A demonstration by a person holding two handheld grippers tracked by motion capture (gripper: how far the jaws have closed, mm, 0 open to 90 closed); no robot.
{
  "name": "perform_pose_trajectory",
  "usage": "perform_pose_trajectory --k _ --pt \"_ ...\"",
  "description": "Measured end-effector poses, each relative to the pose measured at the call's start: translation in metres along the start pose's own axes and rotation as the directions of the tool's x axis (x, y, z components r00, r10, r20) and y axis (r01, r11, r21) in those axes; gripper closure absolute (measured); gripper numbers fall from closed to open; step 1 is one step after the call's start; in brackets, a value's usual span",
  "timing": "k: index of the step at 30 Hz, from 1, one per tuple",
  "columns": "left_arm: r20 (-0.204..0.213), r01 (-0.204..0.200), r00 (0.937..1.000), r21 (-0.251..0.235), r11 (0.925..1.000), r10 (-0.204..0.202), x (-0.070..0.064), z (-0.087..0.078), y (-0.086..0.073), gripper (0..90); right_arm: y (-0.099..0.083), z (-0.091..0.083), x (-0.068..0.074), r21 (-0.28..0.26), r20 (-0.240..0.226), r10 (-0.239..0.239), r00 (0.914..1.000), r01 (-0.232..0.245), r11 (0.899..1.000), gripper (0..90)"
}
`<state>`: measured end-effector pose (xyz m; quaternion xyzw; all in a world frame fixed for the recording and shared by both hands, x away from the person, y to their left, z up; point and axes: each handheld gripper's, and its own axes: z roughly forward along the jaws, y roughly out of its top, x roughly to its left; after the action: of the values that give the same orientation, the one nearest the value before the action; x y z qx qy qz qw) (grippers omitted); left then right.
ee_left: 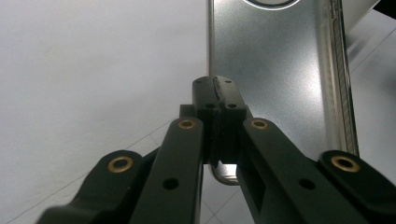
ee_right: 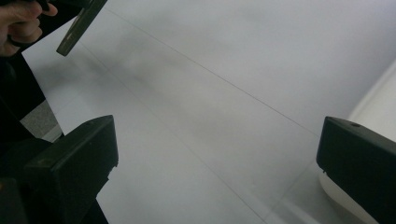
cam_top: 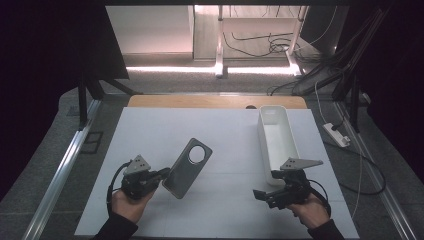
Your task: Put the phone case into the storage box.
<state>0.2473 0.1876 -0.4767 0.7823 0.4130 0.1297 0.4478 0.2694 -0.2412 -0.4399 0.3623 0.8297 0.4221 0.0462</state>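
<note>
Holding the phone case [cam_top: 187,167] up off the surface [cam_top: 225,135] looks like the step in hand here, probably a carry toward the white bin [cam_top: 276,136] on the far right, though that's my guess. The left gripper [cam_top: 162,175] has its fingers [ee_left: 205,95] clamped together on the case's lower edge, near one corner; in the left gripper view the grey back of the case runs straight up and away from the fingertips, with the round camera cutout [cam_top: 197,154] at the end farthest from them. So the case sticks out beyond the fingers, tilted, and nearly all of it hangs past the pinch point. The right gripper [cam_top: 260,195] is well apart from the case, hovering low just beside the near end of the bin, with its fingers [ee_right: 74,163] spread wide and nothing between them but bare white surface. From its own view you can see the case way off at the top left, edge-on. The next move I'd expect is either swinging the case over to the bin or handing it to the open right fingers. Either way the grip is a thin pinch on one edge, so it needs a slow move, or the case could pivot or slip out.
</note>
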Motion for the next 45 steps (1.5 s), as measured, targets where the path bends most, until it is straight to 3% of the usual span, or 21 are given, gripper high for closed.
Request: perform_pose_trajectory --k 20,45 --pt "0.02 -0.024 0.9995 0.001 0.9997 0.024 -0.008 0.014 0.006 89.1 0.019 0.032 0.01 0.017 -0.061 0.029 0.9977 -0.028 0.999 0.0" --pt "0.037 -0.039 0.9985 -0.005 0.9992 0.039 -0.017 0.028 0.012 89.0 0.044 0.071 0.029 0.026 -0.124 0.012 0.9922 -0.008 1.0 0.0"
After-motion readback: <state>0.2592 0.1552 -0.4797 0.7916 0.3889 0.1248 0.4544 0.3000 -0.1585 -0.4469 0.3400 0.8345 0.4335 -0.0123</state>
